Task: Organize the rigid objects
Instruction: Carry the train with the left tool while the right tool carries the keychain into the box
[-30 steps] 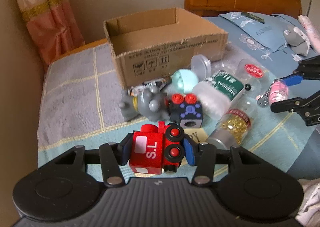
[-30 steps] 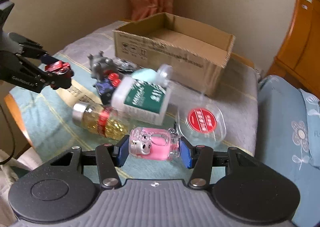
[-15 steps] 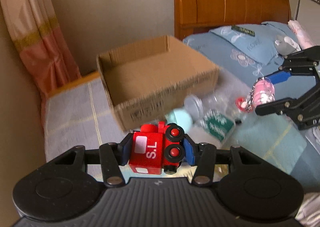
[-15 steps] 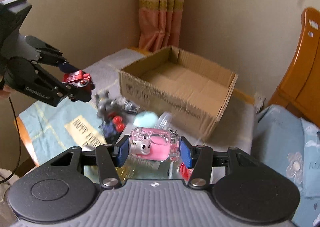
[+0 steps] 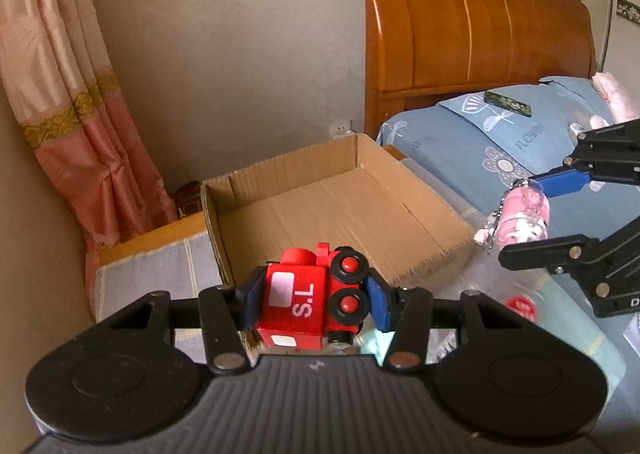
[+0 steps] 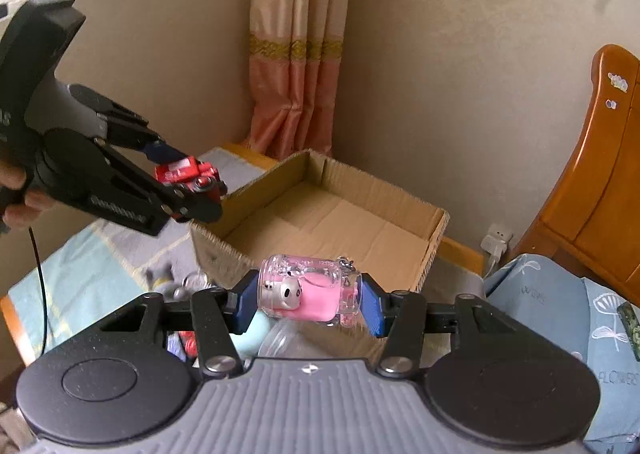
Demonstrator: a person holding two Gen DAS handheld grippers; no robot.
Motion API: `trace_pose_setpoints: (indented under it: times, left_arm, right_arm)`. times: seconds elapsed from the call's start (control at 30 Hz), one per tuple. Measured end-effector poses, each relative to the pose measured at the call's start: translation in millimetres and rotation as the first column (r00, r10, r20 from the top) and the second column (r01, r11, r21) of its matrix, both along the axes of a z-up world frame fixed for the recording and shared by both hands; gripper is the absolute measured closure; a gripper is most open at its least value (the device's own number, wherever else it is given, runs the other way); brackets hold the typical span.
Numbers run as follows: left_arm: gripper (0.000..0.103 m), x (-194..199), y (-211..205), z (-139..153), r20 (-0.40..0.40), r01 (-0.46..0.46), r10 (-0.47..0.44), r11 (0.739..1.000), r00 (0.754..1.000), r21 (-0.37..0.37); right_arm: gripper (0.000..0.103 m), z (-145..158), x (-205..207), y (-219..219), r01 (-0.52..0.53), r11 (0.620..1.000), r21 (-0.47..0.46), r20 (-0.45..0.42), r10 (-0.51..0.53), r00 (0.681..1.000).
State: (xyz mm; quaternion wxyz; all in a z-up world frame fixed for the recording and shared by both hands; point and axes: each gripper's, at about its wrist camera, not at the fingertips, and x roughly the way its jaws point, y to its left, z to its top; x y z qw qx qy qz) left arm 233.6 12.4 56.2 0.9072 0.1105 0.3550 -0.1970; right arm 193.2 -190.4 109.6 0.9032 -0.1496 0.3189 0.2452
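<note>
My left gripper (image 5: pixel 314 300) is shut on a red toy train (image 5: pixel 308 302) marked "S.L" and holds it in the air at the near rim of an open, empty cardboard box (image 5: pixel 332 206). My right gripper (image 6: pixel 306 304) is shut on a clear keychain case with a pink pig (image 6: pixel 308 288), held in the air just short of the box (image 6: pixel 332 222). In the right wrist view the left gripper (image 6: pixel 192 190) with the train (image 6: pixel 186 174) hangs at the box's left corner. In the left wrist view the right gripper (image 5: pixel 532 220) with the pig case (image 5: pixel 520 216) is right of the box.
The box stands on a cloth-covered table by a beige wall and a pink curtain (image 5: pixel 72 134). Loose toys and jars lie below my grippers, mostly hidden, among them a red-lidded jar (image 5: pixel 522 306). A wooden bed headboard (image 5: pixel 472 22) and blue bedding (image 5: pixel 500 142) lie to the right.
Both grippers have risen and moved toward the box with their objects held. The pile of toys has dropped out of view beneath them, and the box interior now shows.
</note>
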Motion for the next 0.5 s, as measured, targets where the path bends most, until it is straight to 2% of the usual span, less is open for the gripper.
trace_pose_setpoints:
  times: [0.17,0.5]
  left_arm:
    - [0.053,39,-4,-5,-0.035,-0.037,0.037,0.999,0.999,-0.006]
    - [0.053,107,-9,-26,-0.107,-0.083,0.083,0.997,0.991,0.006]
  right_arm:
    - [0.046,1,37,4,0.021,1.0,0.003,-0.011,-0.021,1.0]
    - [0.046,-12,115,9,0.081,0.997,0.009,-0.09,-0.08,0.993]
